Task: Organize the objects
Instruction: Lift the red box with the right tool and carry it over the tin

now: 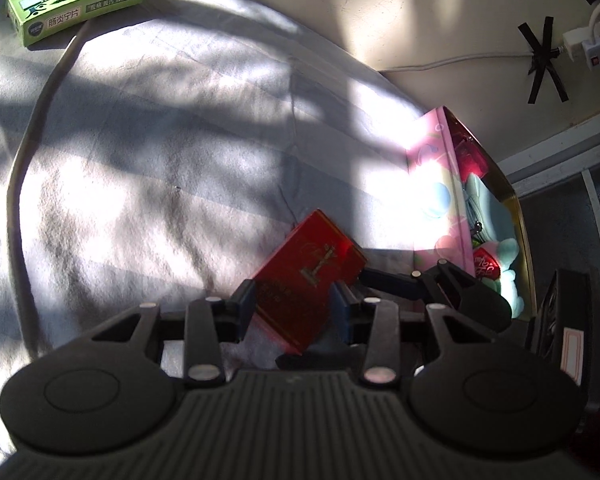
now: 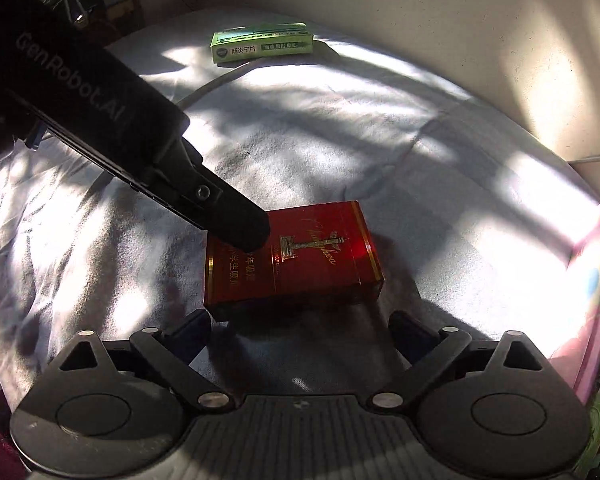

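A red box with gold lettering (image 1: 306, 280) sits between my left gripper's blue-padded fingers; my left gripper (image 1: 294, 306) is shut on it. In the right wrist view the red box (image 2: 296, 260) rests on the white cloth, with the left gripper (image 2: 236, 228) reaching in from the upper left over its left end. My right gripper (image 2: 300, 332) is open and empty, just in front of the box's near edge. A green medicine box (image 1: 74, 0) lies far off at the back; it also shows in the right wrist view (image 2: 262, 42).
A pink gift box (image 1: 456, 208) with plush toys stands at the right; its side shows in the right wrist view (image 2: 596, 292). The white cloth (image 1: 160, 160) covers a round surface. A power strip (image 1: 584, 42) and cable hang on the wall.
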The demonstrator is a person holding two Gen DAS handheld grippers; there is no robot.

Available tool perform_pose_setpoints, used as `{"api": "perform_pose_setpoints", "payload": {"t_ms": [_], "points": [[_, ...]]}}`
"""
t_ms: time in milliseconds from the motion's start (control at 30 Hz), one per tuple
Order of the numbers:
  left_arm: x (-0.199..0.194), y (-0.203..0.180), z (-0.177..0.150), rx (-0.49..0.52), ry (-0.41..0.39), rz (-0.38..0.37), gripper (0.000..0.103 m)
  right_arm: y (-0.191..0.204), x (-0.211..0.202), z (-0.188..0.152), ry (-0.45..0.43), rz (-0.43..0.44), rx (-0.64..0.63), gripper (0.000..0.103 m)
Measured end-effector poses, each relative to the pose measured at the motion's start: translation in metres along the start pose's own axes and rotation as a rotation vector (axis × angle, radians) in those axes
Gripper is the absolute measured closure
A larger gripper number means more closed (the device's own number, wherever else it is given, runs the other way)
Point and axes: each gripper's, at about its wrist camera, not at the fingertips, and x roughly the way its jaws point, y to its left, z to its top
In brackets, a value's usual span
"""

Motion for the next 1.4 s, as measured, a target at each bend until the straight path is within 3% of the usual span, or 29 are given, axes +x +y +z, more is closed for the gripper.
{"api": "perform_pose_setpoints", "payload": {"t_ms": [67, 200, 267, 333, 433, 600, 633, 767, 867, 1067, 1267, 1400], "points": [[0.002, -0.001, 0.001, -0.016, -0.007, 0.005, 0.059, 0.004, 0.001, -0.001, -0.022, -0.011, 0.01, 0.013], [0.009, -0.011, 0.003, 0.041, -0.05, 0.078, 0.048, 0.009, 0.008, -0.002, -0.047, -0.024, 0.028, 0.01], [0.014, -0.007, 0.005, 0.013, -0.025, 0.104, 0.048, 0.013, 0.01, -0.003, -0.072, -0.035, 0.013, 0.009], [0.018, 0.002, 0.003, -0.035, 0.006, 0.106, 0.048, 0.016, 0.01, -0.003, -0.087, -0.043, -0.004, 0.009], [0.015, 0.004, 0.001, -0.046, -0.012, 0.097, 0.048, 0.017, 0.005, -0.005, -0.102, -0.066, -0.018, 0.009], [0.026, -0.01, 0.002, 0.014, 0.02, 0.082, 0.05, 0.015, 0.005, -0.007, -0.113, -0.069, -0.002, 0.012], [0.028, -0.014, 0.001, 0.03, 0.02, 0.108, 0.05, 0.014, 0.004, -0.007, -0.113, -0.059, 0.006, 0.016], [0.011, -0.036, 0.004, 0.086, -0.023, 0.074, 0.05, 0.003, -0.017, -0.004, -0.136, -0.054, 0.073, 0.019], [-0.008, -0.065, 0.016, 0.131, -0.056, -0.013, 0.05, -0.005, -0.057, -0.005, -0.228, -0.135, 0.073, 0.019], [0.004, -0.164, 0.018, 0.38, -0.056, -0.14, 0.05, -0.044, -0.127, -0.037, -0.341, -0.297, 0.158, 0.019], [0.066, -0.26, -0.001, 0.583, 0.074, -0.254, 0.05, -0.09, -0.171, -0.101, -0.334, -0.493, 0.329, 0.019], [0.108, -0.31, -0.022, 0.663, 0.142, -0.263, 0.05, -0.119, -0.185, -0.145, -0.301, -0.568, 0.491, 0.019]]}}
